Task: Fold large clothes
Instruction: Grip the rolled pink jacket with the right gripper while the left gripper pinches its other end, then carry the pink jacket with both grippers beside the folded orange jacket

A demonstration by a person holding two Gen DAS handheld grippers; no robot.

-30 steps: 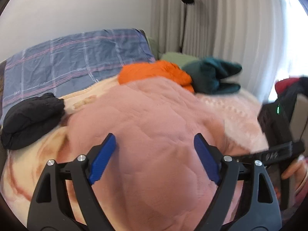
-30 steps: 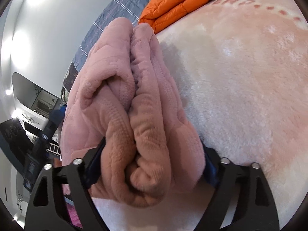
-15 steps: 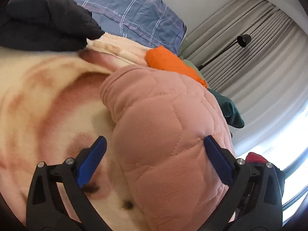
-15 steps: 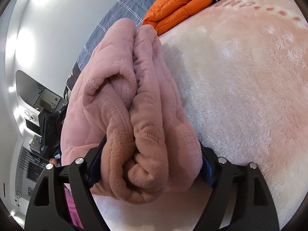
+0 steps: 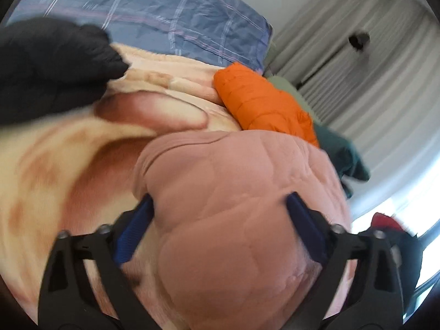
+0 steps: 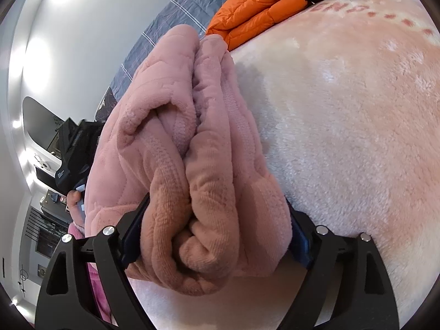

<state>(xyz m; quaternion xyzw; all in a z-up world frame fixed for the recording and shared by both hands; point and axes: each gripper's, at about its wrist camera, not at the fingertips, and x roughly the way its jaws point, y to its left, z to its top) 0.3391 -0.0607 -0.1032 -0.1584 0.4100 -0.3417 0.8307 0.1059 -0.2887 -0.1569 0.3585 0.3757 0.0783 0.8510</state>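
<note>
On the far left lies a crumpled black garment against the blue plaid bedcover, and in front of me the thick pink quilted fleece garment, folded into a fat bundle, rests on the cream and pink plush blanket that covers the bed. My left gripper has its jaws wide and they have just been closing on the bundle's end: the far blue pad is sunk into the fleece, the near one sits just beside its edge, so I judge this not yet a firm hold. Farther right lie a folded orange puffer jacket and a dark green garment. My right gripper has jaws just now easing wider, yet both pads press the stacked layers. The bundle should handle soft, springy and light; I would grip deep across all layers, since the folds could slide apart.
</note>
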